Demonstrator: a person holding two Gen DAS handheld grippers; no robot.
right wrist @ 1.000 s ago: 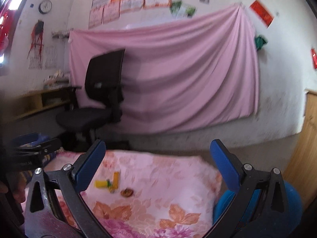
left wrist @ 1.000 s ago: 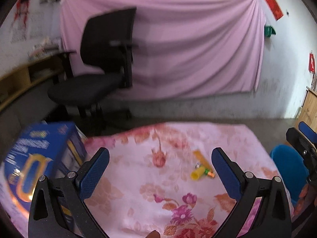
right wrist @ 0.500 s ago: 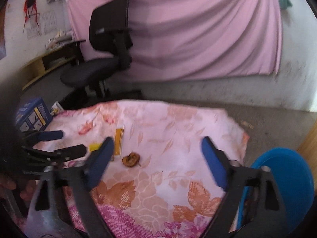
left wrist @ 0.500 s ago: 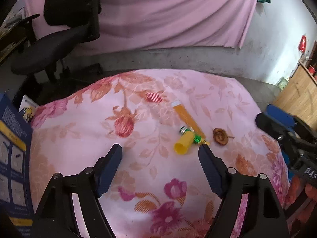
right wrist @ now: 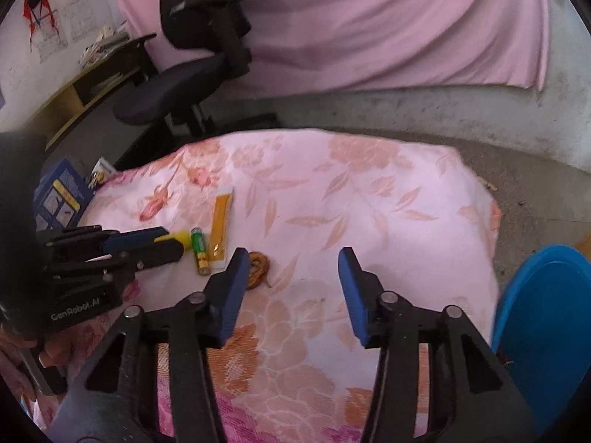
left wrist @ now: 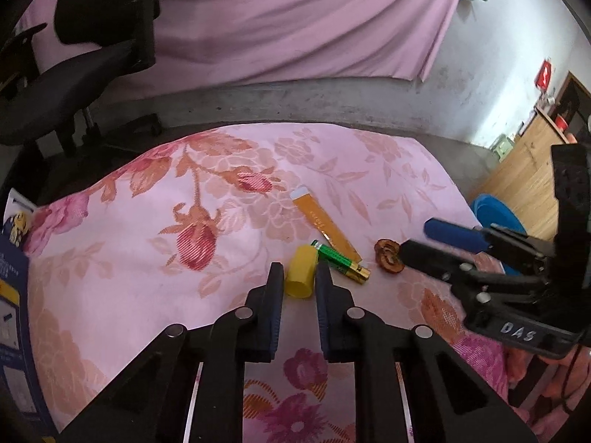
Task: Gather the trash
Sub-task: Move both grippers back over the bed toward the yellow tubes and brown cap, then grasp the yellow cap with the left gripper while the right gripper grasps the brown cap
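On the pink floral cloth (left wrist: pixel 147 243) lie a yellow cap (left wrist: pixel 301 271), a green battery (left wrist: pixel 340 260), an orange flat sachet (left wrist: pixel 323 223) and a brown dried peel ring (left wrist: pixel 388 256). My left gripper (left wrist: pixel 299 275) has its fingers closed around the yellow cap, which rests on the cloth. My right gripper (right wrist: pixel 291 265) is open and empty; its left finger is just beside the brown ring (right wrist: pixel 258 264). The battery (right wrist: pixel 199 245), sachet (right wrist: pixel 221 225) and cap (right wrist: pixel 177 238) also show in the right wrist view, with the left gripper (right wrist: pixel 162 243) on the cap.
A blue bin (right wrist: pixel 546 325) stands at the right of the table; it also shows in the left wrist view (left wrist: pixel 496 214). A blue box (right wrist: pixel 61 195) sits at the left edge. A black office chair (right wrist: pixel 192 74) stands behind, before a pink wall drape.
Both grippers came down and forward over the table. The left gripper narrowed from wide open and closed on the yellow cap. The right gripper moved close to the brown ring, still open.
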